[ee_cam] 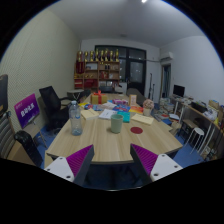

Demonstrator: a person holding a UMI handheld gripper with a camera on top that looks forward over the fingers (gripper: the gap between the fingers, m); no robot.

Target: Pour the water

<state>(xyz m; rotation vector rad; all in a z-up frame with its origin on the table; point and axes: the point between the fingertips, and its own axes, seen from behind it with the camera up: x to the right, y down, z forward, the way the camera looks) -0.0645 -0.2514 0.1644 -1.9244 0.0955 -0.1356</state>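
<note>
The gripper hangs above the near edge of a wooden table, its two fingers spread wide apart with nothing between them. The purple pads on their inner faces are plain to see.

Well beyond the fingers, on the left part of the table, stands a clear bottle. It is upright and looks see-through, but whether there is water in it cannot be told from here. To its right, nearer the middle of the table, stands a small green cup, also upright and apart from the bottle; its inside is not visible. These two are the nearest containers to the gripper (both sit on the table on their own, untouched).

Farther back the table is crowded with papers, boxes and coloured items that are too small to name one by one. A flat sheet lies to the right of the cup.

Black office chairs stand along the left side of the table, and one close to the near left corner is partly cut off. A purple sign stands on the far left. At the back wall a shelf holds rows of small objects, hard to make out. On the right, desks with screens sit near a window, only partly seen.
</note>
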